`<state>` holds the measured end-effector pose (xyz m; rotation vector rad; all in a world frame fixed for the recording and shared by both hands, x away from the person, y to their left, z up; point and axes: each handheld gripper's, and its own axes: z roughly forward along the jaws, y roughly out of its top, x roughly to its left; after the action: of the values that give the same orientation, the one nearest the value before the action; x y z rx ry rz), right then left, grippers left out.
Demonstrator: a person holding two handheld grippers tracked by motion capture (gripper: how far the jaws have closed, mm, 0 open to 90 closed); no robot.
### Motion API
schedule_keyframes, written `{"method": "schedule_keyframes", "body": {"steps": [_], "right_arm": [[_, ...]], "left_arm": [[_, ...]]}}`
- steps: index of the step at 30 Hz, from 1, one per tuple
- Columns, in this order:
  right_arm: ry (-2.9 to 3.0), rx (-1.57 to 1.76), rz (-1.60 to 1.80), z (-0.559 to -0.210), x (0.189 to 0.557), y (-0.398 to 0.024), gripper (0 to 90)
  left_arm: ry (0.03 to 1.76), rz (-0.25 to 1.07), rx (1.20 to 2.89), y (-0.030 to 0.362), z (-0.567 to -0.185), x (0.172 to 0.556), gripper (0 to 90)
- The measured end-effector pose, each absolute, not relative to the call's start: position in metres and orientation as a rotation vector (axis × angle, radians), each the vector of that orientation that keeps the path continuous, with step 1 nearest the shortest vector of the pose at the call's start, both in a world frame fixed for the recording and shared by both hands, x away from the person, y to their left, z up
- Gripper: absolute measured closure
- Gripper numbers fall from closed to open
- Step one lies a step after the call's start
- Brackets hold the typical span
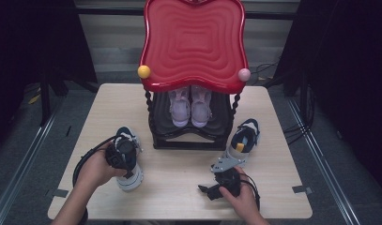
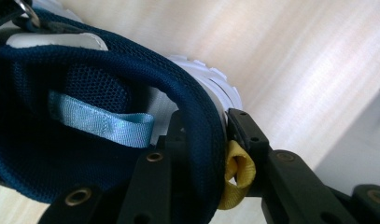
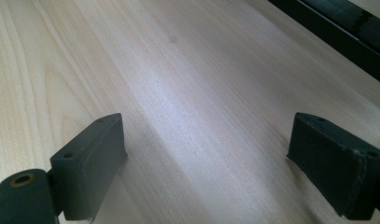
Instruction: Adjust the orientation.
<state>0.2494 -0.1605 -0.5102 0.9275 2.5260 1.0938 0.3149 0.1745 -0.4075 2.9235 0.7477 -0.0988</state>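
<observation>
Your left gripper [image 2: 201, 154] has its fingers clamped on the padded heel collar of the navy mesh, white-soled sneaker [image 1: 128, 161], front-left on the pale wooden counter [image 1: 179, 183]. Likely light; the collar compresses, so grip deep. Right gripper [image 3: 206, 163] fingers stand apart, empty.

Rack top [image 1: 193, 42] red w/ ripple pattern, yellow ball [image 1: 143, 71] left, pink ball [image 1: 244, 74] right. Lilac sandals [image 1: 190, 107] under. Navy/white shoes [image 1: 127, 161]; yellow heel loop [image 2: 236, 175].
</observation>
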Motion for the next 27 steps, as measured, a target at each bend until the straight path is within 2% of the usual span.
{"method": "schedule_keyframes", "body": {"steps": [13, 19, 22, 24, 27], "right_arm": [[2.525, 0.917, 1.090, -0.5103, 0.2504, -0.1602, 10.2], [2.520, 0.914, 1.087, -0.5103, 0.2506, -0.1604, 10.2], [2.524, 0.917, 1.089, -0.5103, 0.2504, -0.1602, 10.2], [2.523, 0.917, 1.087, -0.5103, 0.2504, -0.1602, 10.2], [2.525, 0.919, 1.088, -0.5102, 0.2502, -0.1602, 10.3]], "left_arm": [[0.714, -0.125, 2.906, 0.1772, -0.4083, 0.3178, 68.3], [0.666, -0.175, 2.949, 0.1779, -0.4088, 0.3208, 62.4], [0.652, -0.170, 2.964, 0.1762, -0.4090, 0.3204, 63.3], [0.654, -0.170, 2.984, 0.1749, -0.4070, 0.3218, 68.0], [0.678, -0.217, 2.953, 0.1699, -0.4077, 0.3202, 69.9]]}}
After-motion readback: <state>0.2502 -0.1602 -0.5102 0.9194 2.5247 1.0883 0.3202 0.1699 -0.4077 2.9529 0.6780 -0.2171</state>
